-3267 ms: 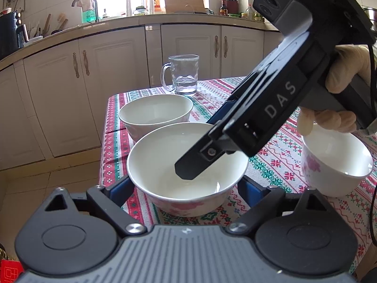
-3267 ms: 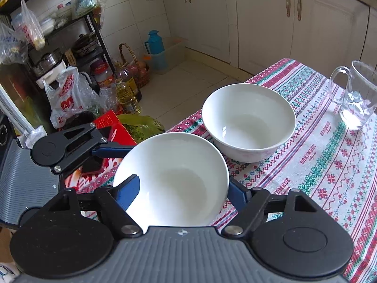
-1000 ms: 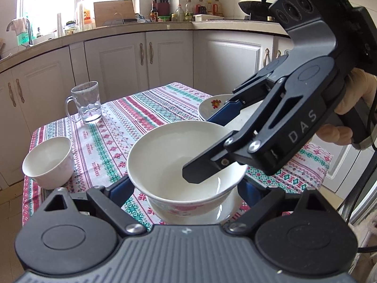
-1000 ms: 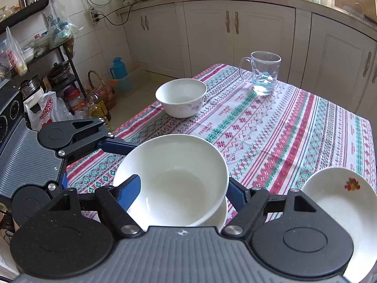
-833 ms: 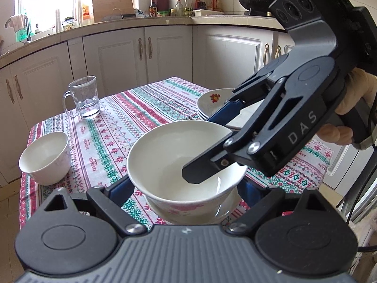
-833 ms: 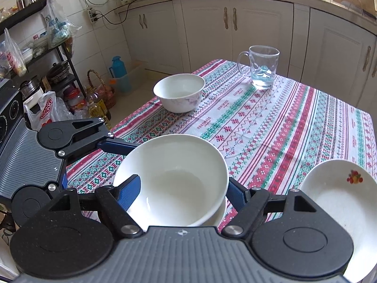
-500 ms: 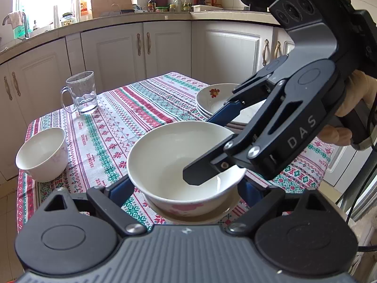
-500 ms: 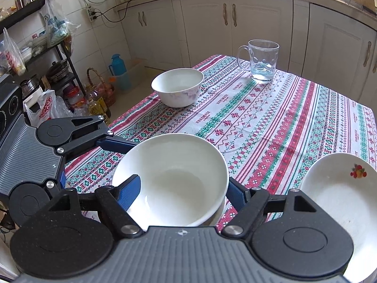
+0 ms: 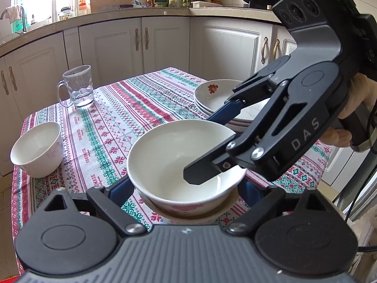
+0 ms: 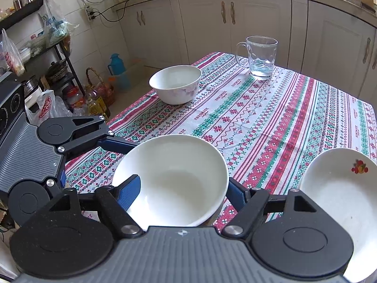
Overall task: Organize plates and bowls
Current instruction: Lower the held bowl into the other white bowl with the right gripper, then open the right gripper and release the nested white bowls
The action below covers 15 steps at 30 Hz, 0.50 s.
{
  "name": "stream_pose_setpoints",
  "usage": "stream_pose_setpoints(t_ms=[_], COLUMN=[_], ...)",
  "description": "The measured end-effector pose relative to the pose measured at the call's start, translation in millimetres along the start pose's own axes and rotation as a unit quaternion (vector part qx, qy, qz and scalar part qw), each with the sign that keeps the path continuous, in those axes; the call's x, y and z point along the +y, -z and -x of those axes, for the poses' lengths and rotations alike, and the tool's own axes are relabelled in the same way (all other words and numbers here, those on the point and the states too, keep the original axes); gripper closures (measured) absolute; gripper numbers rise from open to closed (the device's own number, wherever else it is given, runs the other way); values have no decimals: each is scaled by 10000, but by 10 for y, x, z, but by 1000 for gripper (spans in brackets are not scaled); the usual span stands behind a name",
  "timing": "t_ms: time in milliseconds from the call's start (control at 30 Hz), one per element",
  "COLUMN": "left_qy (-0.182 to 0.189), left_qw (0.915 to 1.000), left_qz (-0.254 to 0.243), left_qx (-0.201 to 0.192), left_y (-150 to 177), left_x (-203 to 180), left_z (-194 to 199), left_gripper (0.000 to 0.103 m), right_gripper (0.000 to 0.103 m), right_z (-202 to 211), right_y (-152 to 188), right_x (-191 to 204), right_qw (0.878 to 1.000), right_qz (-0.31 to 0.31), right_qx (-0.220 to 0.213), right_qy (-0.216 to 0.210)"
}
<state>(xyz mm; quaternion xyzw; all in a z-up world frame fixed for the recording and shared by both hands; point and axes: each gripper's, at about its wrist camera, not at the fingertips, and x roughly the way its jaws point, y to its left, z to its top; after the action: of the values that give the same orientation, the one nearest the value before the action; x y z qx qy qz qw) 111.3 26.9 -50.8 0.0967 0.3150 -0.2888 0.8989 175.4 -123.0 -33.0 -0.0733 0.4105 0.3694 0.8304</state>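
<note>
Wide open cloth in the middle of the bench [image 10: 271, 122]; the small bowl [image 10: 175, 83] and glass mug [image 10: 260, 56] guard the far edge, stacked plates [image 9: 219, 96] block the side.

Glass mug [image 9: 77, 87] stands upright on patterned tablecloth [image 9: 132, 108].
</note>
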Motion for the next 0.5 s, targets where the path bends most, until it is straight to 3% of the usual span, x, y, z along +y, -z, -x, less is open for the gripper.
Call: stream_pose_setpoints(t_ms=[300, 433, 500], left_qy=[108, -2, -24], left_qw=[9999, 10000, 10000], left_qz=[110, -18, -66], left_qx=[67, 47, 54], left_y=[11, 15, 15], left_x=[41, 12, 4], left_z=[-40, -18, 5], left_gripper=[7, 4, 4], right_gripper=[20, 7, 6], right_z=[-16, -20, -5], right_y=[2, 20, 29], right_x=[-5, -4, 9], right_qw=[10000, 10000, 10000], right_qz=[-11, -19, 18], right_qx=[4, -53, -80], right_qy=[-14, -10, -9])
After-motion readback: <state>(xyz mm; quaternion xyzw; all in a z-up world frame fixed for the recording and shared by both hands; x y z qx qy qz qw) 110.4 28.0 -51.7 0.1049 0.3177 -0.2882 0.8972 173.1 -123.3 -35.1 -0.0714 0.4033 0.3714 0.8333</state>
